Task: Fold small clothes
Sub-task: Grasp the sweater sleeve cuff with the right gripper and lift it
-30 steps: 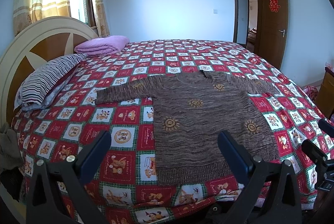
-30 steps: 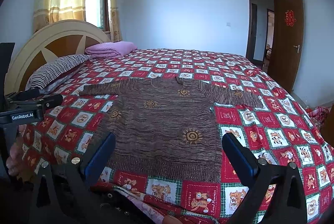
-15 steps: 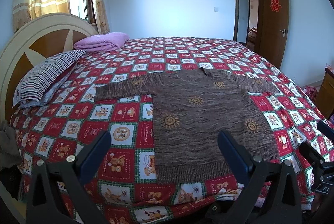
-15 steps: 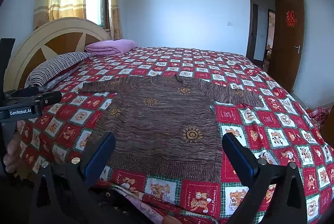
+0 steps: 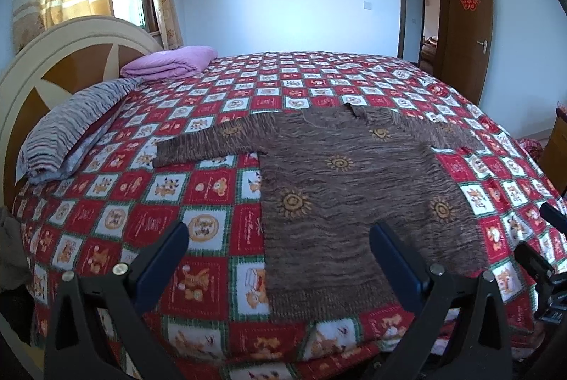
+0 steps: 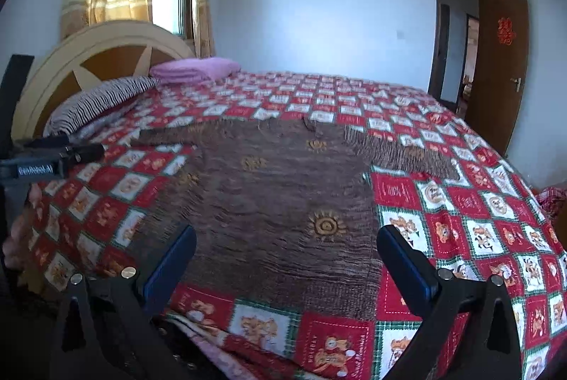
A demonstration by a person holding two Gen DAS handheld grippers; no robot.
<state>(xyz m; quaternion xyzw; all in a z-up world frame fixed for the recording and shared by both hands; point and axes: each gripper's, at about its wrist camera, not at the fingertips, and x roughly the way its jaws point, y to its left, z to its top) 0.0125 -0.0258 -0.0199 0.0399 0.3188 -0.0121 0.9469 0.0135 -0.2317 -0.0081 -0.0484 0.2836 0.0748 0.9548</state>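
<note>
Brown knit sweater (image 5: 354, 199) w/ orange sun motifs lies flat on the bed (image 5: 212, 188), 2 sleeves spread out to either side, hem toward the near edge, collar toward the far edge. It sits on the red/white checked bedspread, nearer the near edge than the middle.

Left gripper (image 5: 280, 256): released, fingers wide apart, nothing between them. It hangs over the near edge, above the sweater's hem corner on the headboard side; not touching cloth as far as can be seen.

Right gripper (image 6: 287, 259): also released, jaws spread, empty. It hangs over the hem's other end, near edge of bed. Contact w/ cloth can't be told; right view is blurred.

Striped pillow (image 5: 71, 132) and folded purple blanket (image 5: 170, 62) sit at the headboard (image 5: 46, 68) end, well apart from the sweater. Open brown door (image 5: 464, 29) in the far wall.
</note>
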